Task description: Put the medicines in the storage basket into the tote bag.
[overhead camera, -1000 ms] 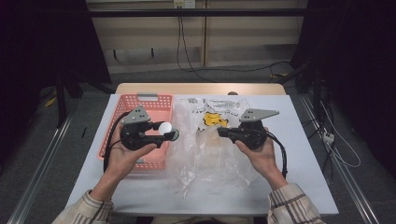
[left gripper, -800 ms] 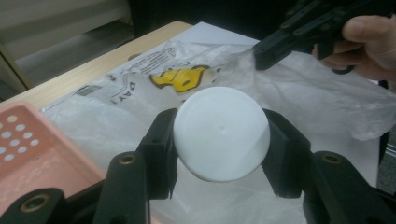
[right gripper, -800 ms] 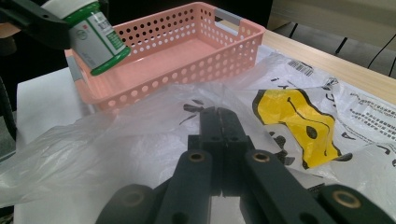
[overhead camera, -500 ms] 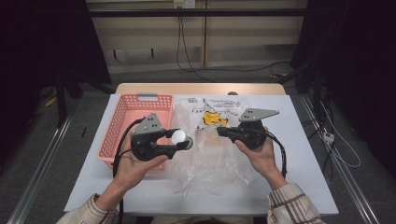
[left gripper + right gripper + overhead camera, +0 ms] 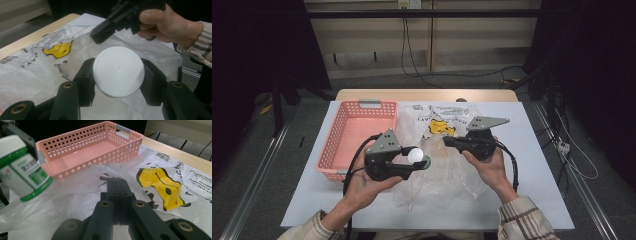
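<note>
Here, left tool (image 5: 117,75) clamping white-capped bottle (image 5: 118,71); right tool (image 5: 117,185) closed (pinching plastic bag (image 5: 82,195))

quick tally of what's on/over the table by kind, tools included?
Pink basket: 1
Clear plastic bag: 1
White-capped green bottle, held in the left tool: 1
Tools, the left one and the right tool shut on the bag: 2
Total: 5
</note>
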`<state>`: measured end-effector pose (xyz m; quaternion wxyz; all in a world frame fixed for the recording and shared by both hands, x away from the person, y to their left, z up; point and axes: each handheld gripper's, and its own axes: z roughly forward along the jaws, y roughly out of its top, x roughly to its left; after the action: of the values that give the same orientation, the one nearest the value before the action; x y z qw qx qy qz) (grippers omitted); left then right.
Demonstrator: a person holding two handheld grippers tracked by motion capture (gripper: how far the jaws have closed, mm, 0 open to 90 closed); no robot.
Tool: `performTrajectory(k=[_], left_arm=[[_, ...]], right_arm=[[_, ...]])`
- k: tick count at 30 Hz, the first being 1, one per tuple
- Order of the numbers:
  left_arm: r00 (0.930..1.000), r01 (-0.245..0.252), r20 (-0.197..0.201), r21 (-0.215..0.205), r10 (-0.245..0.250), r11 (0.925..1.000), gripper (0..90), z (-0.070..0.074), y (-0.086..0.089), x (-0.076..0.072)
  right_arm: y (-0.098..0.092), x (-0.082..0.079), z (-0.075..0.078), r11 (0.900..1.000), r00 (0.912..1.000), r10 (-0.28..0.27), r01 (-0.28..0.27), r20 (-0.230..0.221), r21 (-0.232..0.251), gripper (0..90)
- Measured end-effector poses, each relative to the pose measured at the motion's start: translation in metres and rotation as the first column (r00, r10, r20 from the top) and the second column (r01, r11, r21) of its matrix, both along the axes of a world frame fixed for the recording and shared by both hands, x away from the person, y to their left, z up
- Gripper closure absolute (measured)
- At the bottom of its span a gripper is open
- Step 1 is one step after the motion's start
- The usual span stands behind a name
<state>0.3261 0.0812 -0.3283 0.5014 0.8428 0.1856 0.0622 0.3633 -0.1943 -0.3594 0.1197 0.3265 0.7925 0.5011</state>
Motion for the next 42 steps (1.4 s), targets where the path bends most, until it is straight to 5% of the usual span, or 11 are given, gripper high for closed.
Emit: performTrajectory(k=[12,23,34,42], left_arm=[[0.9972,0.073,-0.019,0.064,-0.072,0.9953,51.0,-0.023,-0.035,-0.006],[0.9990,0.022,-0.040,0.131,-0.017,0.9911,50.9,-0.049,-0.053,0.021],[0.9988,-0.038,-0.024,0.212,0.044,0.9765,50.9,-0.071,-0.073,0.035],[0.9948,-0.078,-0.049,0.203,0.090,0.9760,50.9,-0.089,-0.081,0.052]], right_arm=[[0.002,0.000,-0.001,1.000,1.0000,0.000,0.000,-0.003,0.000,90.0],[0.002,0.000,-0.002,1.000,0.9999,0.010,-0.010,-0.009,0.001,90.0],[0.000,-0.002,-0.005,1.000,0.9998,0.007,-0.008,-0.021,-0.004,90.0],[-0.001,-0.004,-0.011,1.000,0.9992,0.012,-0.013,-0.038,-0.015,90.0]])
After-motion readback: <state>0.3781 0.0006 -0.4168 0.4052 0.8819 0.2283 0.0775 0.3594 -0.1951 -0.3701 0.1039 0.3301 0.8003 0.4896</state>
